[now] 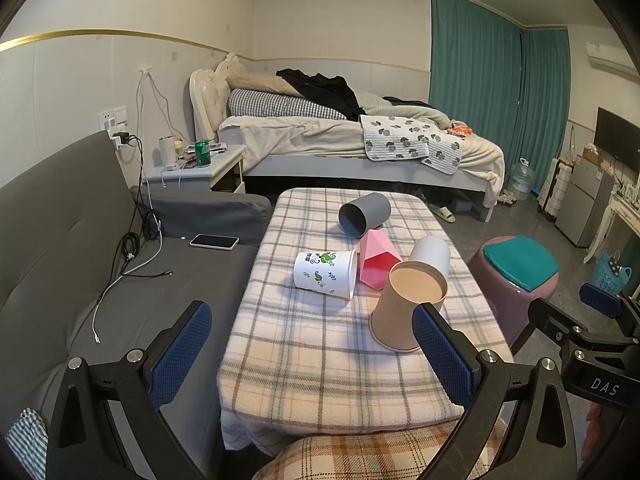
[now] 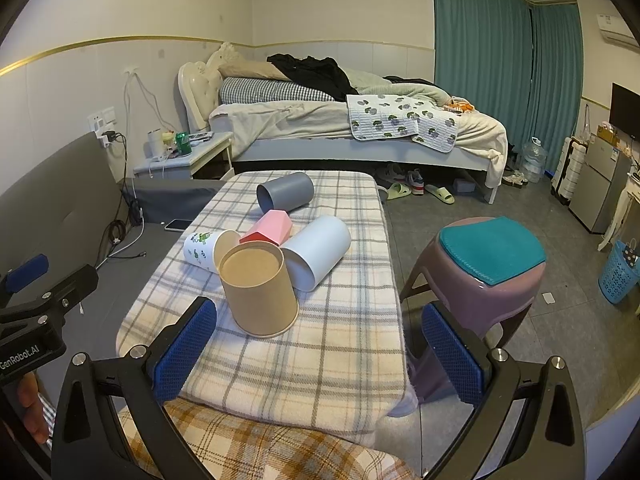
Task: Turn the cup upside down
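Note:
A brown paper cup (image 1: 404, 308) (image 2: 258, 290) stands upside down on the plaid-covered table (image 1: 320, 360) (image 2: 320, 360), base up. Behind it lie several cups on their sides: a white leaf-print cup (image 1: 326, 274) (image 2: 204, 250), a pink faceted cup (image 1: 376, 260) (image 2: 270, 228), a pale white cup (image 1: 432, 254) (image 2: 316, 252) and a grey cup (image 1: 364, 214) (image 2: 286, 196). My left gripper (image 1: 312, 320) is open and empty, its right finger just in front of the brown cup. My right gripper (image 2: 320, 320) is open and empty, just right of and behind the brown cup.
A grey sofa (image 1: 80, 260) with a phone (image 1: 214, 242) and cables lies left of the table. A purple stool with a teal pad (image 1: 520, 268) (image 2: 488, 256) stands to the right. A bed (image 1: 340, 140) and nightstand (image 1: 200, 168) are beyond.

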A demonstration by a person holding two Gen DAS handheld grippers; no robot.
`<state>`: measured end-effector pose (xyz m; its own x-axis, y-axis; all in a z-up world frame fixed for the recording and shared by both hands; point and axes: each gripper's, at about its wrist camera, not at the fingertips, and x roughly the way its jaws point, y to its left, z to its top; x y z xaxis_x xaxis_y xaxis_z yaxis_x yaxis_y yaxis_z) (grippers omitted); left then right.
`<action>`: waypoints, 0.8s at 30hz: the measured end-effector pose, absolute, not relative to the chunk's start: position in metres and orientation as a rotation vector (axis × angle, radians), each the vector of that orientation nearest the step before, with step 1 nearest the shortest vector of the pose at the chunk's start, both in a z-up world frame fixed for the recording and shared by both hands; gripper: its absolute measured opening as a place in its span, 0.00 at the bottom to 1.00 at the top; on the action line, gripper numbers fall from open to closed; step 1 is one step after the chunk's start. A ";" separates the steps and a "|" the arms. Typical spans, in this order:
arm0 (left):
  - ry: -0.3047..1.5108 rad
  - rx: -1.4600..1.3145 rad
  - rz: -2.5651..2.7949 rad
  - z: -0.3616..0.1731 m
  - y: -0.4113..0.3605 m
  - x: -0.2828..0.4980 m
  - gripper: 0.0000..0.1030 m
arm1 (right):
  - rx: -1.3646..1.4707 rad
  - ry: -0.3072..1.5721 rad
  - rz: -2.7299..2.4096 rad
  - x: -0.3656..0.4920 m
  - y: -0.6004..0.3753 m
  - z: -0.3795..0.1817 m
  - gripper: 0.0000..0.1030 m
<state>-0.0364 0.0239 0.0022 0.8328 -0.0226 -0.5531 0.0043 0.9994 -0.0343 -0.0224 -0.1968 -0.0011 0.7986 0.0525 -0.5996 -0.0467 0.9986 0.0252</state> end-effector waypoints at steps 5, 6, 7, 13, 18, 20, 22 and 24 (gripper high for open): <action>0.586 -0.030 -0.011 0.002 0.025 -0.037 1.00 | 0.008 0.643 0.053 -0.022 -0.196 0.000 1.00; 0.587 -0.031 -0.009 0.001 0.026 -0.037 1.00 | 0.008 0.643 0.054 -0.022 -0.196 -0.001 1.00; 0.588 -0.031 -0.010 0.000 0.026 -0.037 1.00 | 0.008 0.644 0.054 -0.022 -0.196 0.000 1.00; 0.585 -0.031 -0.006 -0.001 0.028 -0.038 1.00 | 0.008 0.644 0.054 -0.022 -0.196 0.000 1.00; 0.587 -0.031 -0.007 -0.001 0.029 -0.038 1.00 | 0.006 0.644 0.054 -0.022 -0.196 -0.002 1.00; 0.586 -0.031 -0.006 -0.001 0.029 -0.038 1.00 | 0.006 0.645 0.054 -0.022 -0.195 -0.001 1.00; 0.587 -0.030 -0.004 -0.001 0.029 -0.038 1.00 | 0.004 0.648 0.056 -0.022 -0.195 -0.004 1.00; 0.595 -0.025 0.000 -0.003 0.032 -0.037 1.00 | 0.004 0.649 0.056 -0.022 -0.196 -0.005 1.00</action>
<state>-0.0370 0.0315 -0.0030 0.8281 -0.0068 -0.5606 -0.0074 0.9997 -0.0231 -0.0216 -0.1955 -0.0048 0.7954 0.0533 -0.6037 -0.0507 0.9985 0.0213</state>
